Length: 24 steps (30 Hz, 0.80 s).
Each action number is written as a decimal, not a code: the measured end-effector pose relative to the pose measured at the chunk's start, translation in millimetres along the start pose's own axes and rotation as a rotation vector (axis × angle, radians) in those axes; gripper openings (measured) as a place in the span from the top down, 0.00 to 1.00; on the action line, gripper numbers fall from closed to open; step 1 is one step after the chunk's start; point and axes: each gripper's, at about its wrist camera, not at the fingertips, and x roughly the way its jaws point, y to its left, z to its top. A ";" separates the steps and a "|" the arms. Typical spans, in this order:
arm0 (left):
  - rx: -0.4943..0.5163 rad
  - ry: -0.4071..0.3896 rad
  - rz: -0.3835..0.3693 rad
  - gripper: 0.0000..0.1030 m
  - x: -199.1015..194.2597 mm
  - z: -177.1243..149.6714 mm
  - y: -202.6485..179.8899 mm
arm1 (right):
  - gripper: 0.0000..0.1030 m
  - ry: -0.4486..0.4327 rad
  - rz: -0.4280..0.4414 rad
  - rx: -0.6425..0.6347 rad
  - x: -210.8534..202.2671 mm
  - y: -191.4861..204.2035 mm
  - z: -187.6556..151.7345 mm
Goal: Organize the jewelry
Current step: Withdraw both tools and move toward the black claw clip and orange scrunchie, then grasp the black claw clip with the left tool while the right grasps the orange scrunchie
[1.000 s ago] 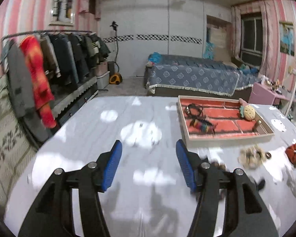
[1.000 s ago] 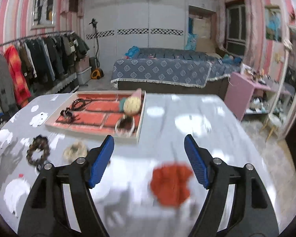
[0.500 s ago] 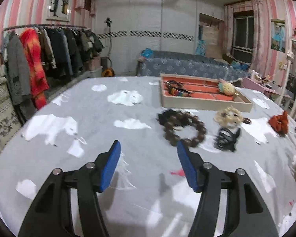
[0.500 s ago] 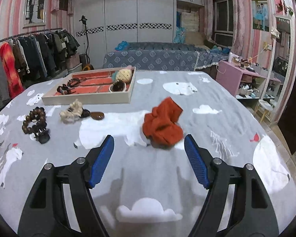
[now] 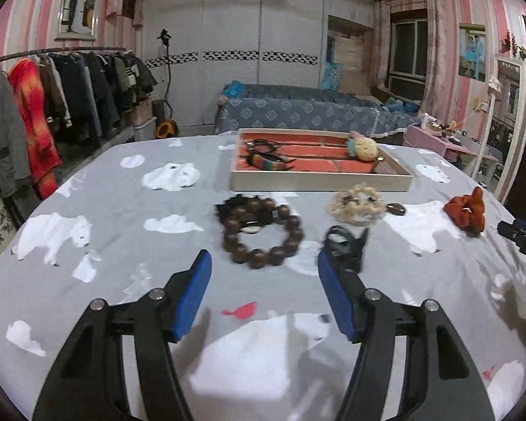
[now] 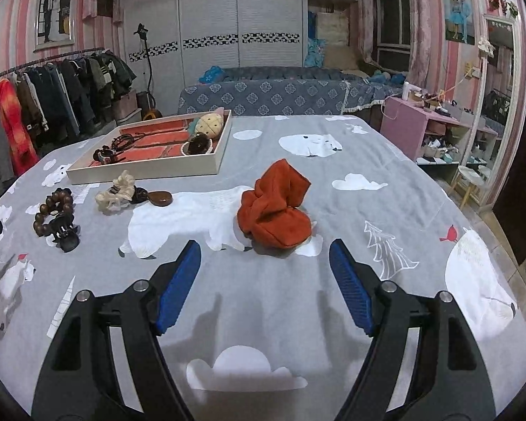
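Observation:
A wooden tray [image 5: 319,184] with a red lining stands at the far side of the table; it also shows in the right wrist view [image 6: 140,173] and holds cords and a round plush charm. A brown bead bracelet [image 5: 263,233], a black hair claw [image 5: 345,245], a cream scrunchie [image 5: 356,201] and an orange scrunchie [image 5: 466,210] lie in front of it. My left gripper [image 5: 263,280] is open and empty, just short of the bracelet. My right gripper [image 6: 264,268] is open and empty, just short of the orange scrunchie [image 6: 275,208].
The table wears a grey cloth [image 6: 263,315] with white bear prints. A clothes rack [image 5: 52,105] stands to the left, a bed [image 5: 315,112] behind, and a pink side table [image 6: 424,129] to the right. A small brown oval piece [image 6: 159,197] lies beside the cream scrunchie.
Both grippers have dropped lower and pulled back toward the near edge, so the loose pieces now lie ahead of the open fingers. Both stayed open.

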 end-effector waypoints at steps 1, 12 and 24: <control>0.006 0.001 -0.003 0.40 0.9 0.6 -5.0 | 0.27 0.000 0.000 0.005 0.3 -1.7 1.1; 0.073 0.069 -0.058 0.38 45.8 13.1 -60.6 | 0.27 0.016 -0.004 0.019 18.4 -13.8 22.8; 0.097 0.194 -0.061 0.39 104.6 16.7 -79.2 | 0.27 0.120 -0.042 0.009 79.3 -14.9 36.9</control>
